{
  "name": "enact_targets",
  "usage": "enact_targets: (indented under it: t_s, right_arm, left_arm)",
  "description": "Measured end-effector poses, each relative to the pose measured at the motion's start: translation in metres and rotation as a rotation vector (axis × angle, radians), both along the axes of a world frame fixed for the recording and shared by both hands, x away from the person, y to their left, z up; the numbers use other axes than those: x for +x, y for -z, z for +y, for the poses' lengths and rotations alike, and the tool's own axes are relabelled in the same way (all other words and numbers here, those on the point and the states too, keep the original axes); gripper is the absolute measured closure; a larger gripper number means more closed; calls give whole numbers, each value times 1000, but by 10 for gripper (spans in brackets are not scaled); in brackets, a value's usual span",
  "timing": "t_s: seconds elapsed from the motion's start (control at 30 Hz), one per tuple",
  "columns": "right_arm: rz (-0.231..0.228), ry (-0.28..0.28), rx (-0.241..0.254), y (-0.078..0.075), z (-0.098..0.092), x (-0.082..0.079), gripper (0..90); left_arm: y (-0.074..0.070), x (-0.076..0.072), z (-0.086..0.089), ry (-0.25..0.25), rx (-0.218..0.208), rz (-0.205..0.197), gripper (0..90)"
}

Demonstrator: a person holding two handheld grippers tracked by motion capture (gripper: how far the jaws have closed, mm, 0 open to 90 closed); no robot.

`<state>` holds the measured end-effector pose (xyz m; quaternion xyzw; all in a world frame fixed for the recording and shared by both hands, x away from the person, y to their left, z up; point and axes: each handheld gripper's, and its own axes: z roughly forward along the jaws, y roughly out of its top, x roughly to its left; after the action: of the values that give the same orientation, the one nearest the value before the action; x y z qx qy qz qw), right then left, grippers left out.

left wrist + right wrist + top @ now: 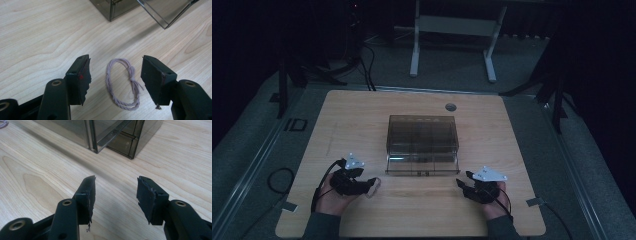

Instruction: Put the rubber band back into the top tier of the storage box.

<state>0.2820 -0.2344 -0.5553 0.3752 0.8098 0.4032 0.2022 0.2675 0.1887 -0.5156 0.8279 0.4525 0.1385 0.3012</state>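
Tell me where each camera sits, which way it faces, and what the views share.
High view: above the person's side, looking forward and down on the table; both forearms enter below.
Left gripper view: rides the left hand-held gripper, open jaws around a string loop, not touching.
Right gripper view: rides the right hand-held gripper, open over bare wood.
All share the smoky drawer box.

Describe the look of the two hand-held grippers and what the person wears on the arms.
Both are black. The left hand-held gripper and the right hand-held gripper each carry a pale grey three-cornered plate on top and trail a thin black cable. Seen close in the gripper views, each has two blocky black jaws with worn, ragged pads and brass-coloured pivot rings. The sleeves are dark, greyish green.
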Motion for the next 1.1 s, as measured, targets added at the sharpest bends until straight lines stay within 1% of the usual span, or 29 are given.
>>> enact_targets:
  t_s: [0.07, 0.2, 0.33, 0.47, 0.63, 0.73, 0.8, 0.97, 1.1]
  right_arm:
    - [3, 0, 3, 0, 0, 0, 491]
    - [10, 1, 4, 1, 0, 1, 488]
    - [15, 1, 7, 2, -1, 2, 488]
    - [18, -2, 7, 2, 0, 2, 487]
    - [21, -5, 1, 3, 1, 2, 487]
    - [23, -5, 3, 3, 0, 3, 487]
    - [23, -4, 2, 4, 0, 3, 487]
    - [24, -6, 2, 4, 0, 3, 486]
    - [23, -5, 3, 4, 0, 3, 485]
  left_arm:
    - [0, 1, 0, 7, 12, 12, 411]
    - [0, 3, -2, 13, 12, 35, 411]
    - [1, 6, -4, 17, 22, 58, 410]
    - [2, 9, -5, 25, 26, 92, 415]
    - [3, 14, -6, 22, 37, 133, 428]
    - [5, 16, -8, 24, 46, 153, 430]
    - [6, 17, -10, 33, 49, 162, 429]
    - [9, 19, -14, 46, 77, 183, 425]
    - [13, 21, -18, 51, 102, 212, 415]
